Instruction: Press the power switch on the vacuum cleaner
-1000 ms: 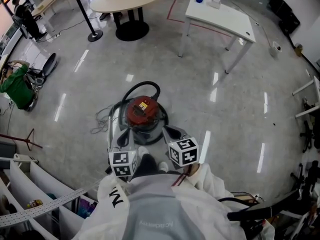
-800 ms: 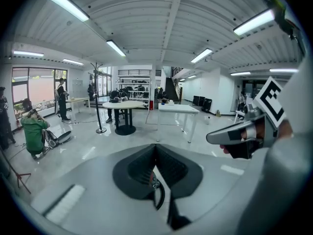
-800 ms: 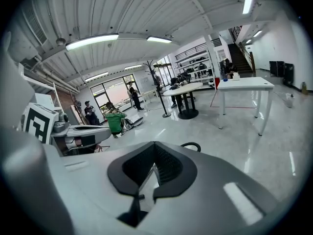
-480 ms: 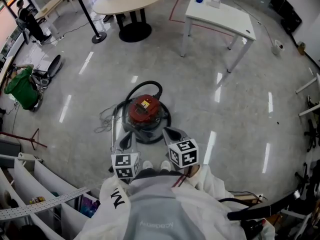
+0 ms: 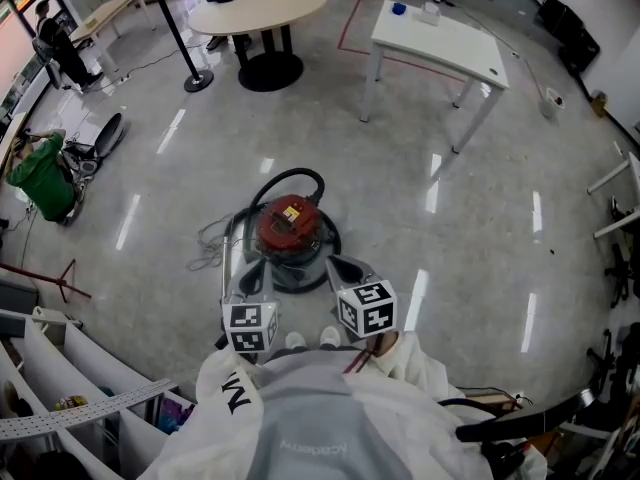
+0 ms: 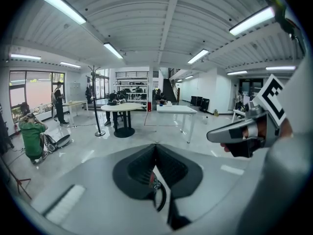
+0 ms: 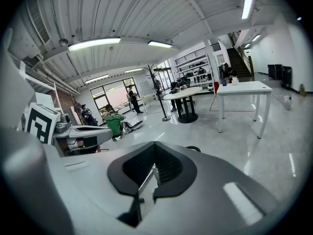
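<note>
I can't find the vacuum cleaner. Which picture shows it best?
The head view: the whole vacuum cleaner stands on the floor, seen from above. Both gripper views show only slivers of it, low in the picture.

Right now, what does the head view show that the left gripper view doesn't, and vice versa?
Only the head view: the whole vacuum cleaner with its red top, standing just ahead of the person's shoes. Only the left gripper view: the ceiling lights, and the jaws of the left gripper head-on, together with nothing held; the vacuum is only a sliver through their gap. Both: the round table, the white table and the right gripper.
</note>
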The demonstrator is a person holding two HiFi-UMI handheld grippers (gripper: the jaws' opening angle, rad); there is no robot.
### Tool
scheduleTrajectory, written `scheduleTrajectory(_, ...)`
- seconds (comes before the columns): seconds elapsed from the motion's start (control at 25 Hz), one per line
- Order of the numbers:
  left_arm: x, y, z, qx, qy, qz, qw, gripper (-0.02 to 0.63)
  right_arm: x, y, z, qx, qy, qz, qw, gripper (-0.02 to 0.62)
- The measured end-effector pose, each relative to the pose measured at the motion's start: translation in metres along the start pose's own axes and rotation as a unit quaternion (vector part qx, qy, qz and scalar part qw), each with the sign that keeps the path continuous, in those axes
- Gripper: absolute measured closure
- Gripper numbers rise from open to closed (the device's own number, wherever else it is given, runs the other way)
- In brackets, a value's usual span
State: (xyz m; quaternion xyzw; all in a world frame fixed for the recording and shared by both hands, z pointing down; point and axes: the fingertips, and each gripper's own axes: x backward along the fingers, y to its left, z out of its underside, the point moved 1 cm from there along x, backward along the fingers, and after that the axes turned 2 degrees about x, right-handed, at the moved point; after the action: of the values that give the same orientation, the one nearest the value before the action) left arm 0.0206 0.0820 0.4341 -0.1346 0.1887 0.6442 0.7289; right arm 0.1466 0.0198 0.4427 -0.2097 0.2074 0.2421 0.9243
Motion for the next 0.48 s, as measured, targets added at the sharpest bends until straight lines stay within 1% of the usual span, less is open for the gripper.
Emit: scheduleTrajectory(0.48,0.0051,0.0091,0.0032,0.008,-0.003,-0.003,1.0,0.606,-0.0044,0.0107,0.0027,0.007,0.006,-0.001,1.0,0.597)
